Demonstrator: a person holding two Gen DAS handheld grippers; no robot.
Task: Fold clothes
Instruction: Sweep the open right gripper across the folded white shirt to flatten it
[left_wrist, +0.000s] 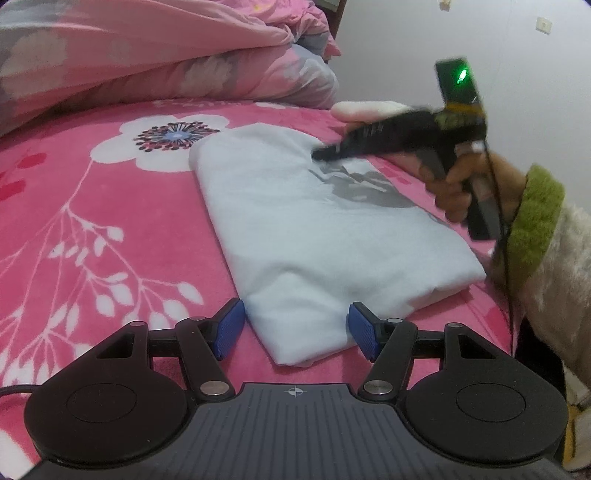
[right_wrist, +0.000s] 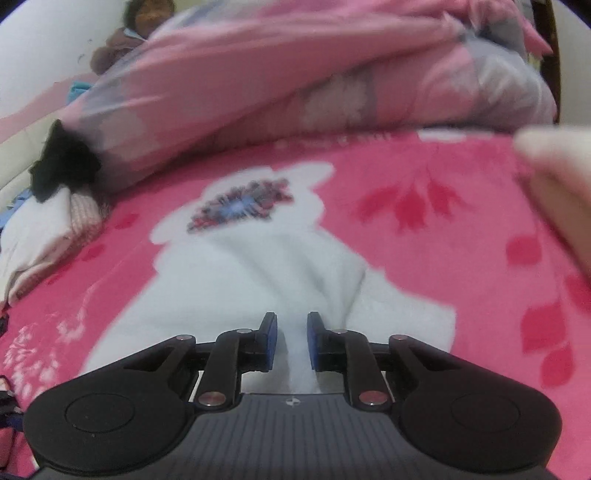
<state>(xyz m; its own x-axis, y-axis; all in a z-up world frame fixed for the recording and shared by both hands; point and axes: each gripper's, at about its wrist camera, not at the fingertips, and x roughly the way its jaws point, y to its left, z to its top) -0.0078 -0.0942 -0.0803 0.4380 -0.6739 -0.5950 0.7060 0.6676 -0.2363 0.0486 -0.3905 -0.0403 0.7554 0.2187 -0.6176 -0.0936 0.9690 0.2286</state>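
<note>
Left wrist view showed the left gripper low over the near end of a folded white shirt, its blue pads apart with the shirt's narrow near end lying between them — no pad pressed on the cloth. The shirt lay on a pink flowered blanket, its long axis running away from that gripper toward a heaped pink quilt at the back. Farther right, the right gripper hung blurred over the shirt's far right part, above the grey print, held by a hand in a green-cuffed sleeve.

In the right wrist view the right gripper's pads stood close together with a narrow gap; white cloth showed in the gap, but whether it was pinched or merely lay beneath could not be told through the blur.

By my reading, the left gripper was nearer the near end, the right nearer the far end — so any next fold would likely run along that long axis.
</note>
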